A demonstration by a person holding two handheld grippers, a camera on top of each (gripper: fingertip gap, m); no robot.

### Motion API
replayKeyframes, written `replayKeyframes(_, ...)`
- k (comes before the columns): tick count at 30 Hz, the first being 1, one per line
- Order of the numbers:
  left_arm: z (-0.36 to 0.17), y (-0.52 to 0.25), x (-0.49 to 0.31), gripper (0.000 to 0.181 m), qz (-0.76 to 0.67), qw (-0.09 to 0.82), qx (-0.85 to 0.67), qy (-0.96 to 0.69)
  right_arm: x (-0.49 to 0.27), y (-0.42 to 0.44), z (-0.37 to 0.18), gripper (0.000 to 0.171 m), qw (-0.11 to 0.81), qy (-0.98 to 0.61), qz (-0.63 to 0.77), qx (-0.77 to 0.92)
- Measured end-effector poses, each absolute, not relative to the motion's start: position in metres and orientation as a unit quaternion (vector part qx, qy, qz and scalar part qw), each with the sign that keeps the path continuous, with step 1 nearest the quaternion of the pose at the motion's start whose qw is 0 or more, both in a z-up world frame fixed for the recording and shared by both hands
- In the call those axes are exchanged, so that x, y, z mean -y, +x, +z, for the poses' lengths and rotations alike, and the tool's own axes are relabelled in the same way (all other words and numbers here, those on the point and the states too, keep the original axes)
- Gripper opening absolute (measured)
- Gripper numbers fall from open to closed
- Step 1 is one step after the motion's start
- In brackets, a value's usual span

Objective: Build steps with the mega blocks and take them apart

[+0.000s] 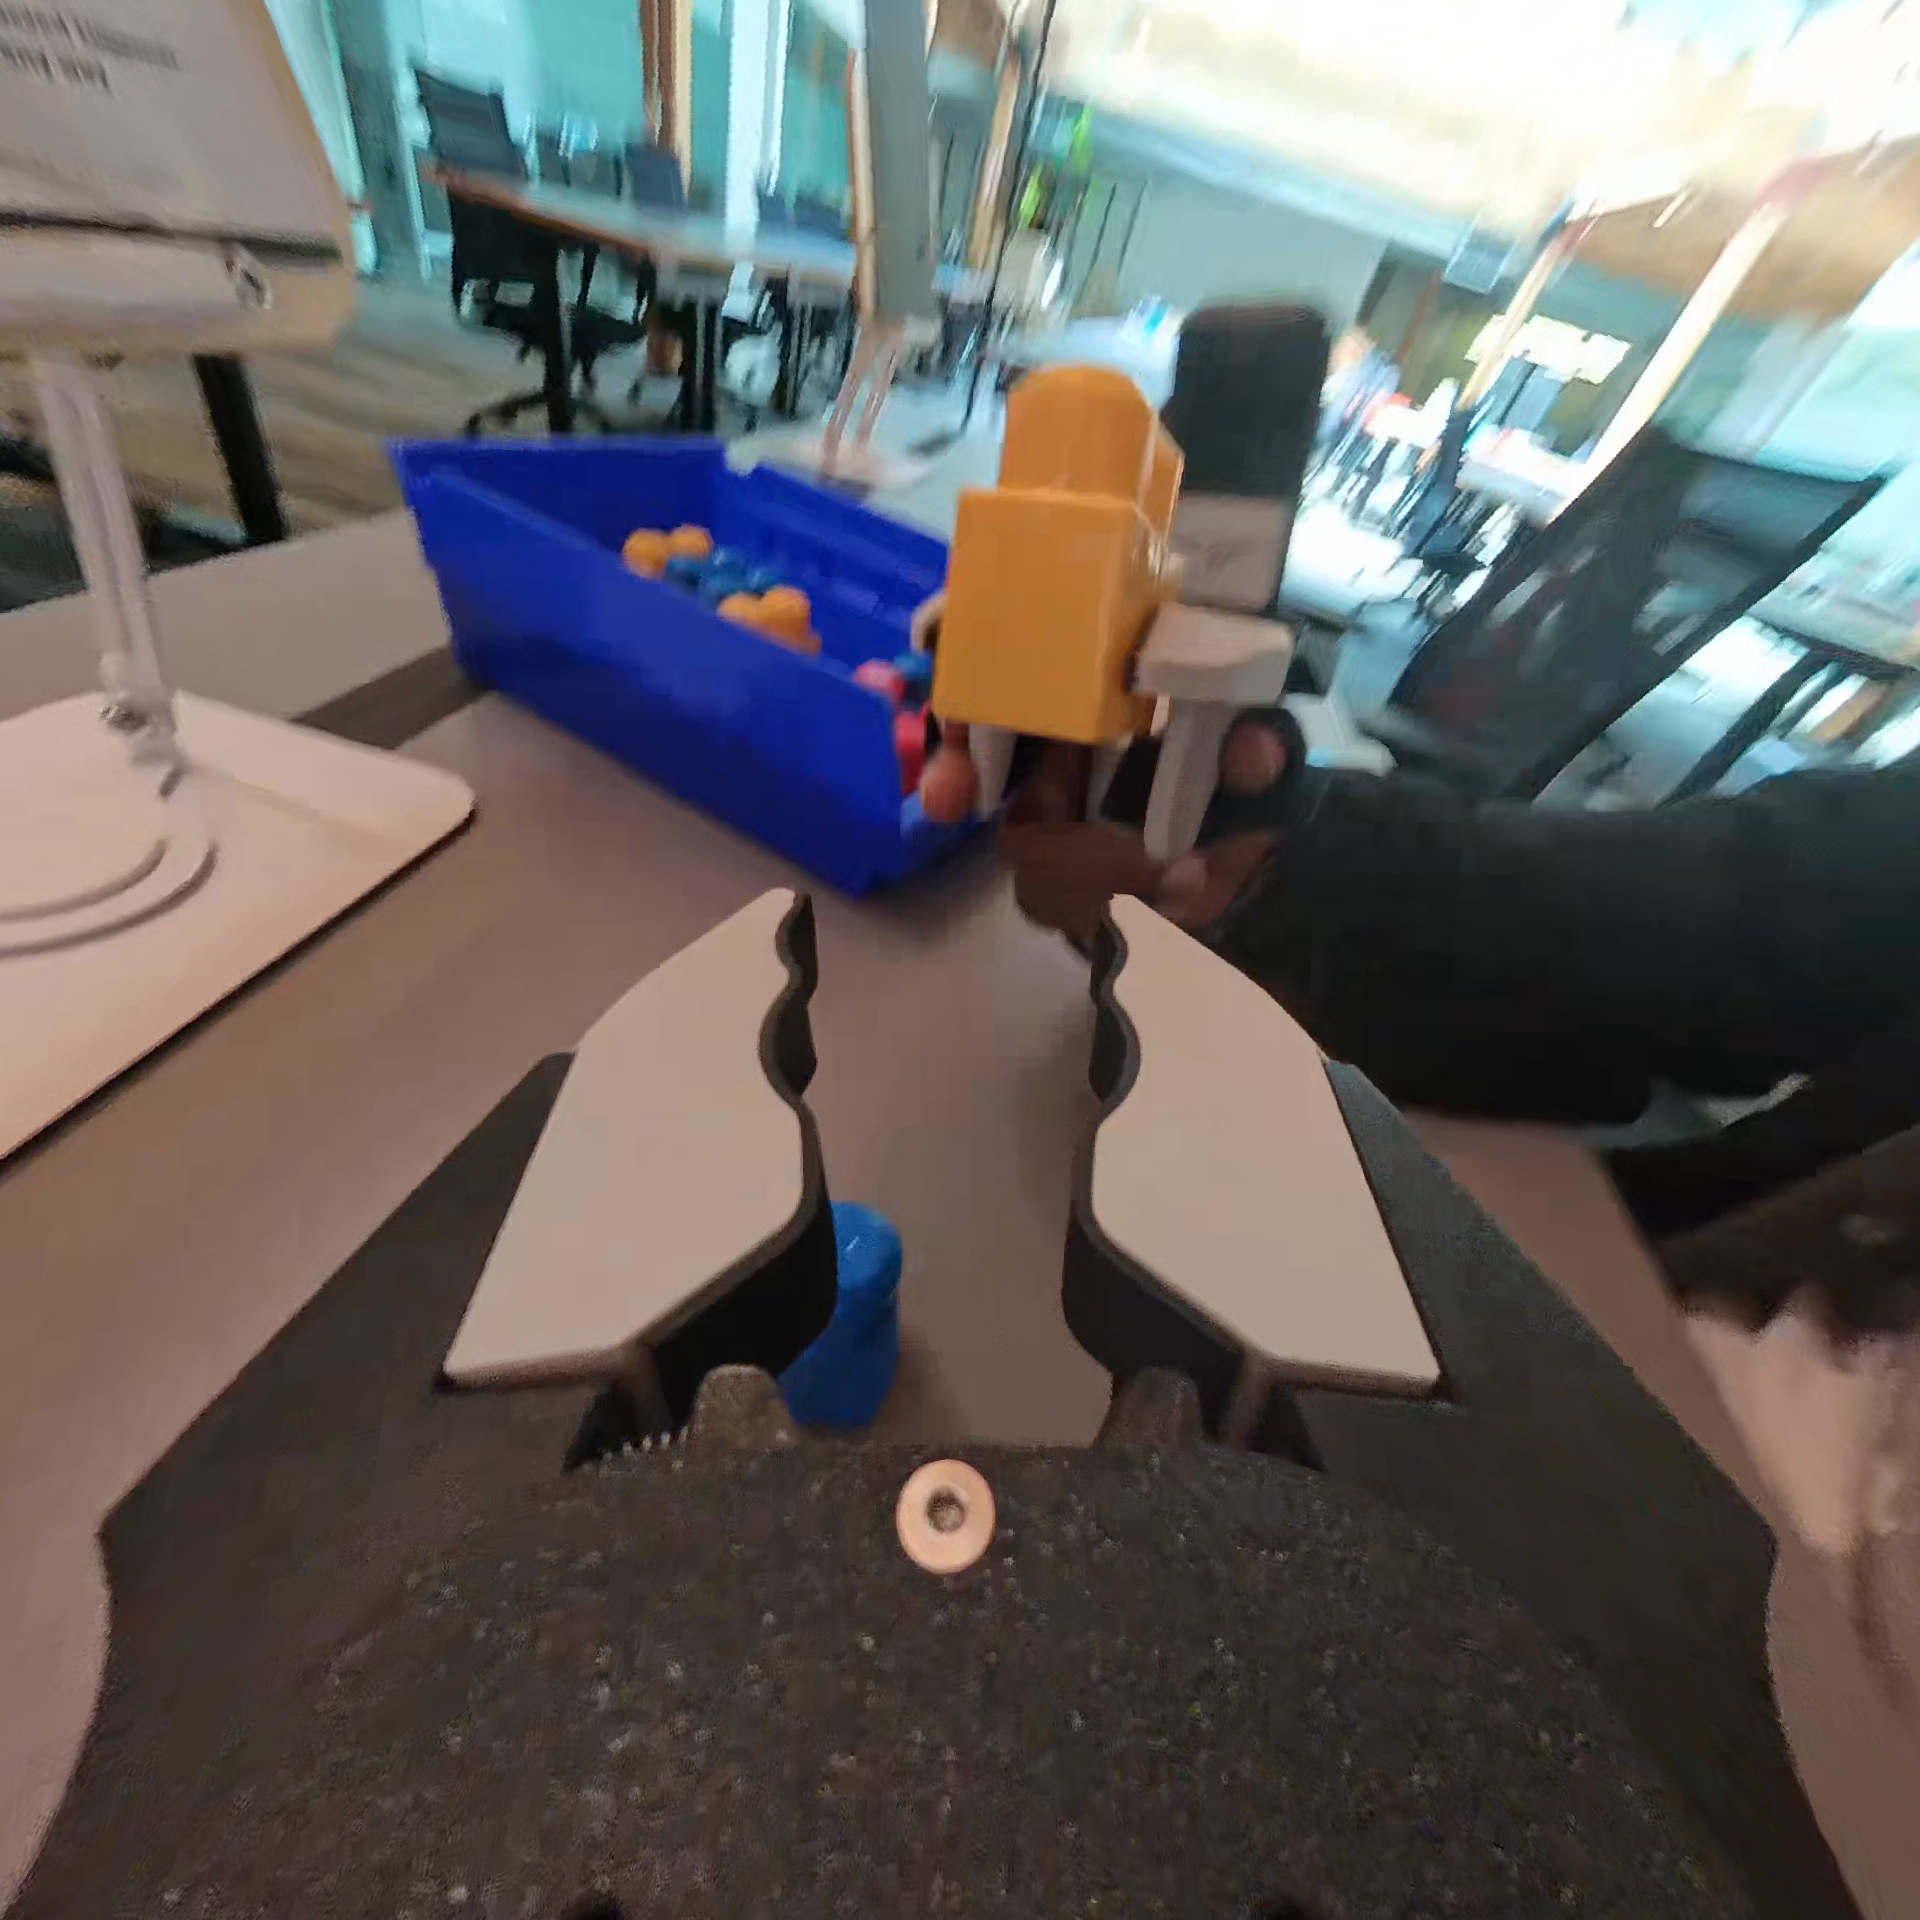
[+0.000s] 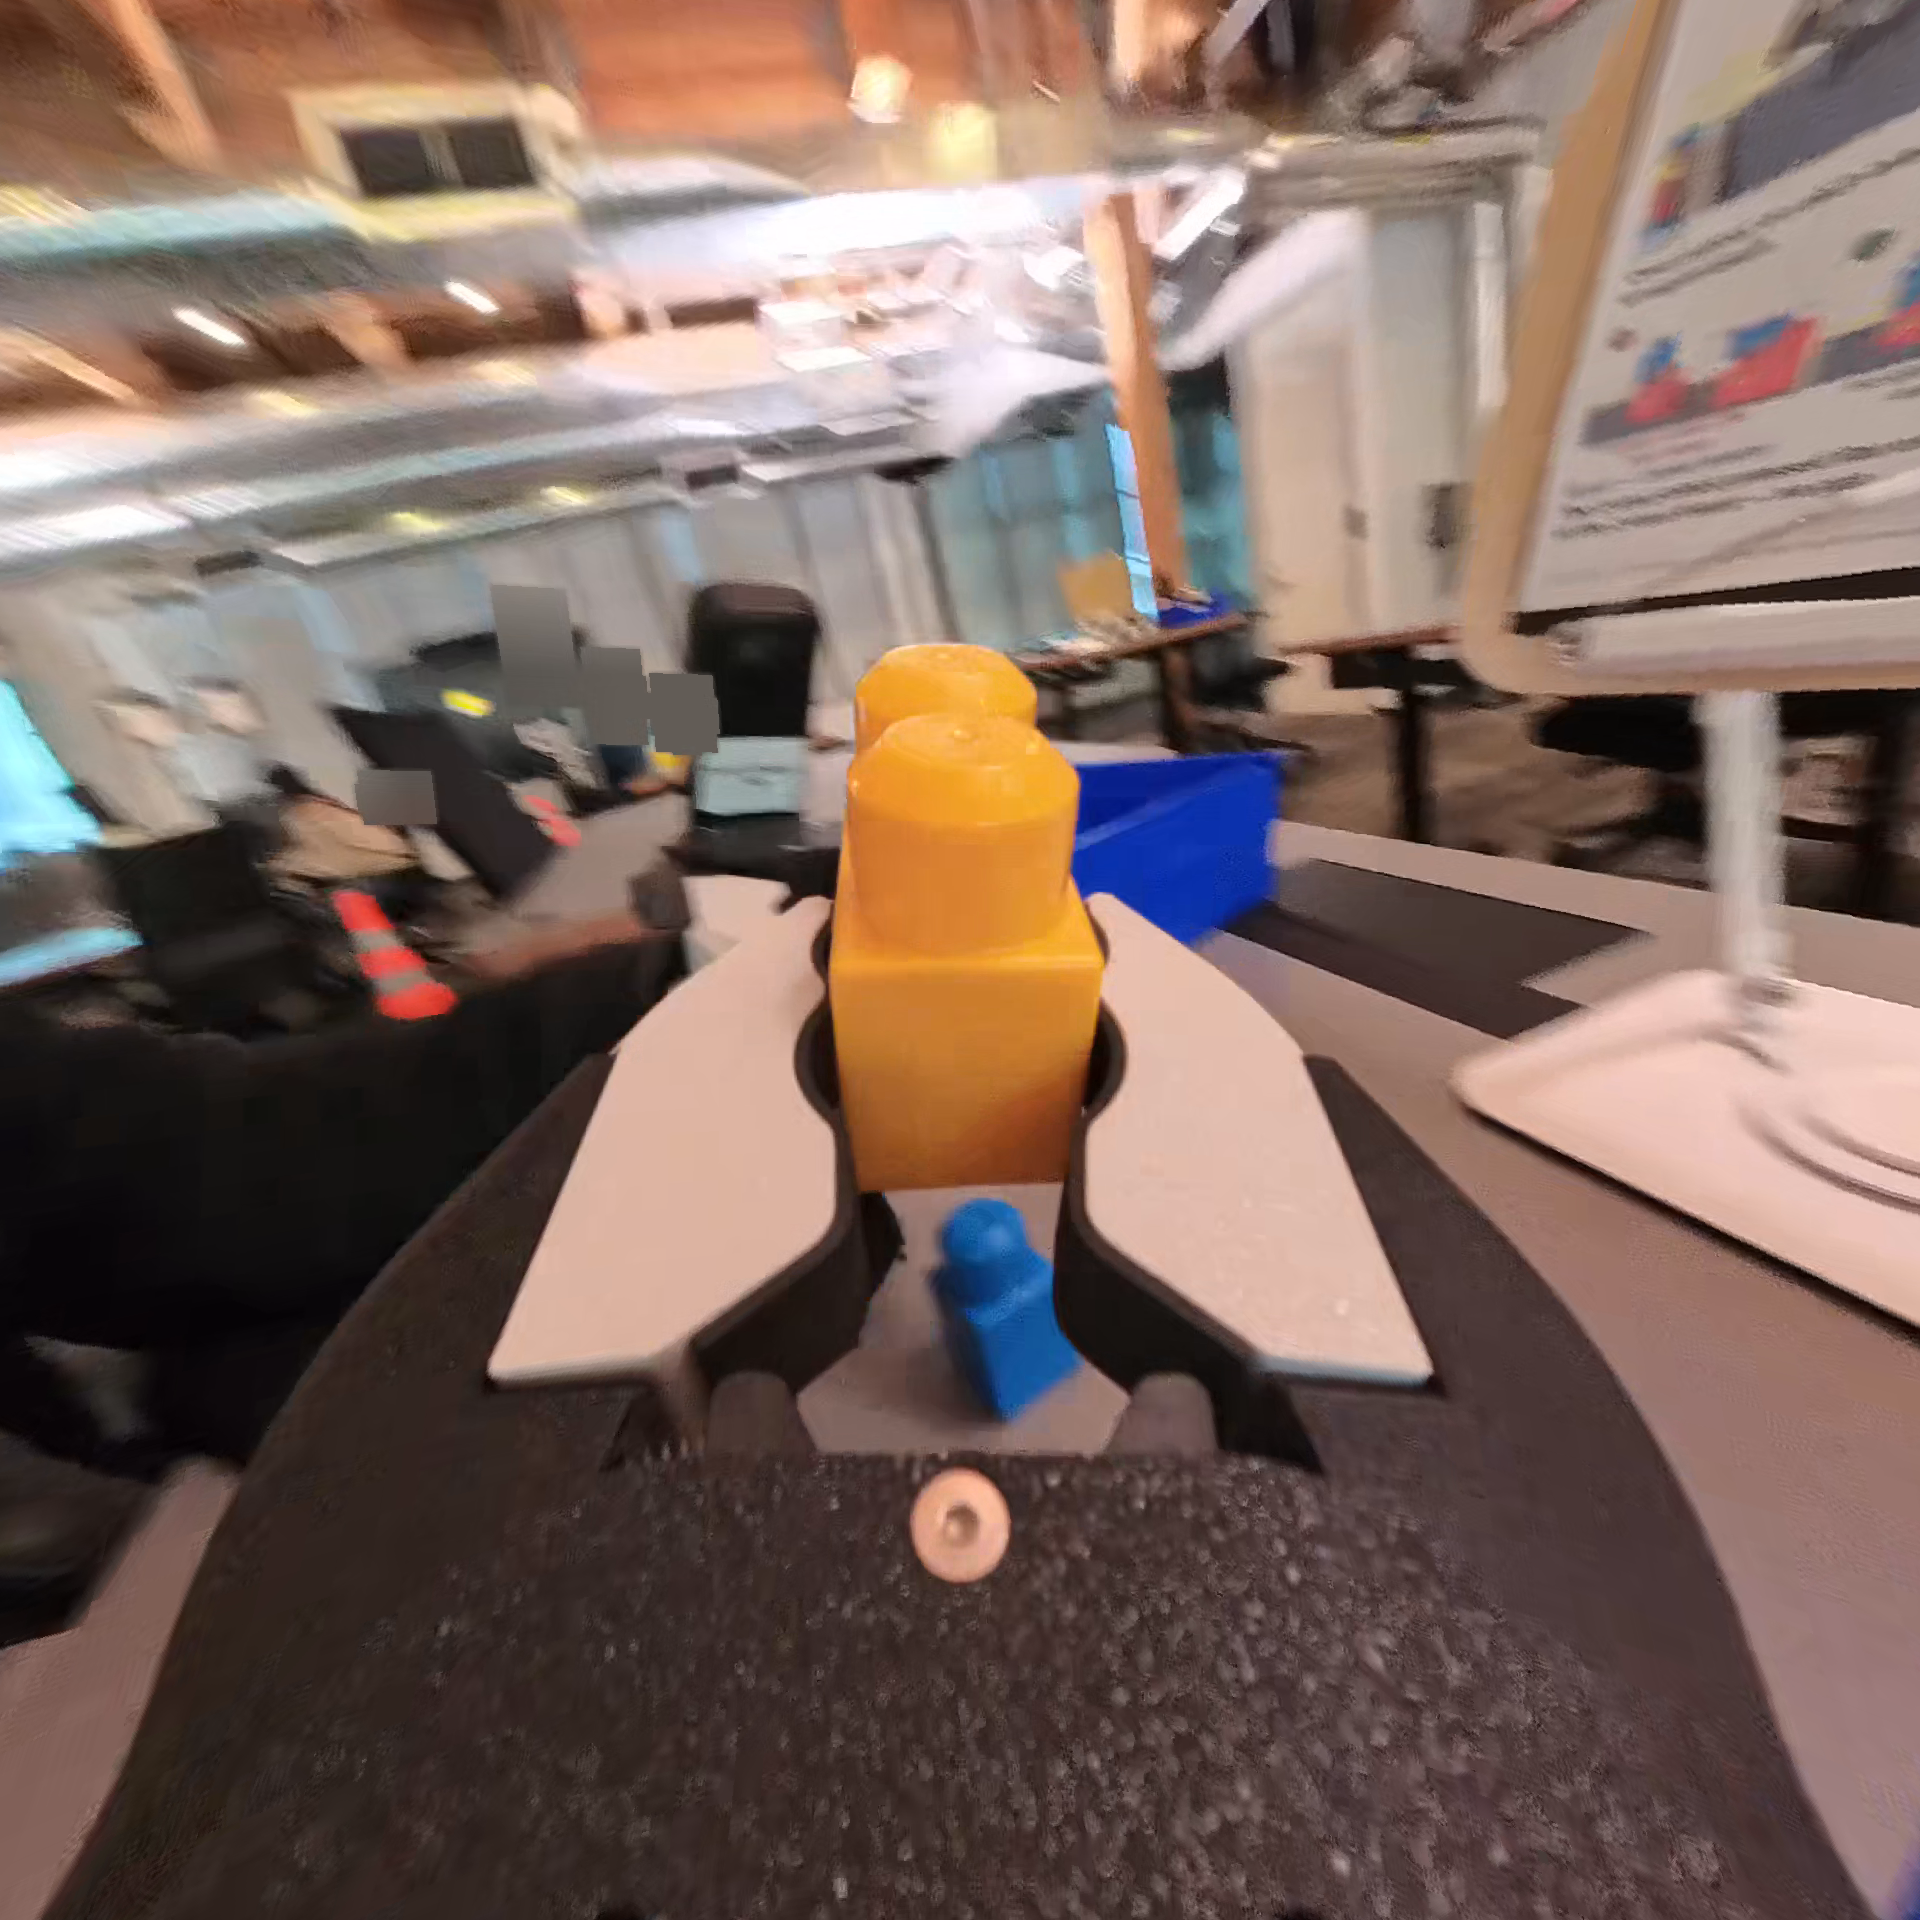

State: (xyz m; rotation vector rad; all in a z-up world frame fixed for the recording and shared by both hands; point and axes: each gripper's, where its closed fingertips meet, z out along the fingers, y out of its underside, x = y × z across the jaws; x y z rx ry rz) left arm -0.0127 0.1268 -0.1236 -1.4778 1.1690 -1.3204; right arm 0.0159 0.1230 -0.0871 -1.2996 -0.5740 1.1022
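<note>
Orange block (image 2: 961, 1049) clamped in right gripper (image 2: 961, 1039) fingers, left gripper (image 1: 951, 1039) wide, empty; lower squarely onto blue block (image 2: 1003, 1314), studs aligned.

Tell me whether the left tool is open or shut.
Open. The left tool shows a wide gap between its white fingers, with only grey tabletop and a small blue plastic block below.

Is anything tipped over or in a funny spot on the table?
Nothing is spilled or broken. One small blue plastic block stands alone on the grey table, away from the blue plastic bin that holds the other blocks. In the right wrist view it looks tilted, though that may be lens distortion. The right tongs hold an orange two-stud block.
</note>
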Motion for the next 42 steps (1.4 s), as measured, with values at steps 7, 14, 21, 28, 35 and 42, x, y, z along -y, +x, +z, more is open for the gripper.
replayKeyframes(7,-0.099,-0.004,-0.099,0.048,-0.588,0.407,-0.462,-0.525,-0.099,-0.007,-0.081,0.041,0.588,-0.522,0.552,0.278)
replayKeyframes(14,-0.098,0.001,-0.091,0.038,-0.594,0.400,-0.468,-0.518,-0.100,-0.010,-0.087,0.041,0.591,-0.531,0.534,0.289)
replayKeyframes(21,-0.105,-0.002,-0.090,0.035,-0.568,0.397,-0.498,-0.522,-0.098,-0.013,-0.094,0.041,0.577,-0.546,0.516,0.319)
replayKeyframes(28,-0.139,-0.024,-0.094,0.035,-0.477,0.353,-0.584,-0.554,-0.091,0.001,-0.114,0.044,0.534,-0.598,0.424,0.422)
replayKeyframes(35,-0.160,-0.022,-0.084,0.036,-0.434,0.323,-0.630,-0.557,-0.080,-0.002,-0.142,0.045,0.481,-0.633,0.352,0.494)
replayKeyframes(42,-0.160,-0.022,-0.082,0.035,-0.433,0.323,-0.635,-0.552,-0.079,-0.010,-0.150,0.032,0.462,-0.641,0.362,0.495)
